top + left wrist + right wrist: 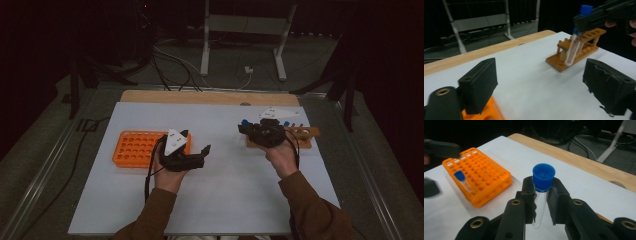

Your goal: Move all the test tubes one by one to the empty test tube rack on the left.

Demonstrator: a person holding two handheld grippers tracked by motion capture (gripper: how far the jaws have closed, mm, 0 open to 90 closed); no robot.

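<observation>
Dimly, right gripper (541,202) pinching a blue-capped tube (540,202), left gripper (541,87) spreading empty beside orange rack (131,148), wooden rack (304,137) partly hiding behind hand.

left tongs (197,150) gape empty; right tongs (541,195) are clamped tight.

No text, label or number can be read anywhere.

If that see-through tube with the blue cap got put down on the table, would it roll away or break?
Probably it would roll: the tube looks round and smooth with a rounded bottom, so it can't stand alone. It may be slippery and perhaps breakable, being clear and thin-walled. The right gripper pinches it just below the blue cap.
</observation>
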